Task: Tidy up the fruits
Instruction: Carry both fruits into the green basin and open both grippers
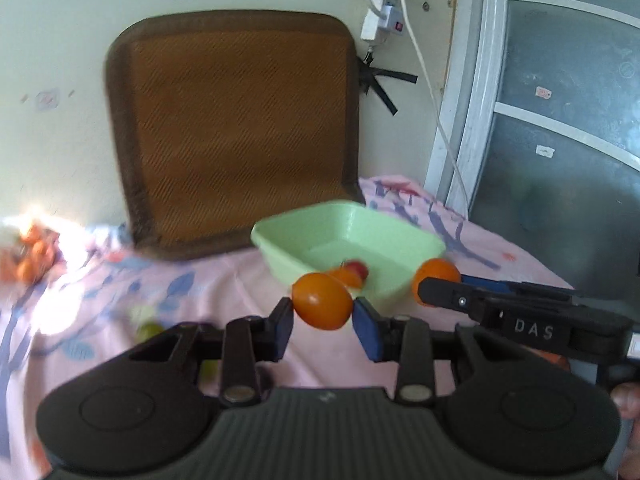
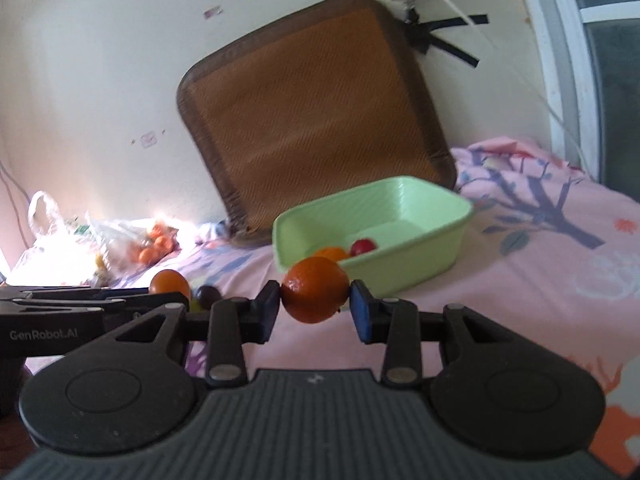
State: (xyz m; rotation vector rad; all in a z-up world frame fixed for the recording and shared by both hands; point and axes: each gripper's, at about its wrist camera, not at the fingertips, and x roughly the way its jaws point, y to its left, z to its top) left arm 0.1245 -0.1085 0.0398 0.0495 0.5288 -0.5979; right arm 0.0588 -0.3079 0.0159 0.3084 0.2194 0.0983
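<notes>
Taking the pale green rectangular plastic tub (image 2: pixel 448 220) as my landmark and working from the left: far to its left, against the wall, I see a clear plastic bag of small orange fruits (image 2: pixel 154 244). Nearer the tub, on the pink floral bedsheet (image 2: pixel 540 276), lie a dark plum-coloured fruit (image 2: pixel 208 295) and a blurred green fruit (image 1: pixel 149 330).

My left gripper (image 1: pixel 323 322) sits just in front of the tub's near-left wall. Its jaws are clamped on a smooth orange tomato-like fruit (image 1: pixel 322 301), which sits squarely between the two pads, raised above the sheet, short of the rim.

Inside the tub I make out a small red round fruit (image 2: pixel 363 246) and an orange fruit (image 2: pixel 332 254) beside it.

My right gripper (image 2: pixel 315 312) hangs in front of the tub's near wall, jaws closed on a round dimpled orange mandarin (image 2: pixel 315 289), pinched at its middle by both pads.

Behind the tub a brown woven seat cushion (image 1: pixel 240 120) leans on the wall.
</notes>
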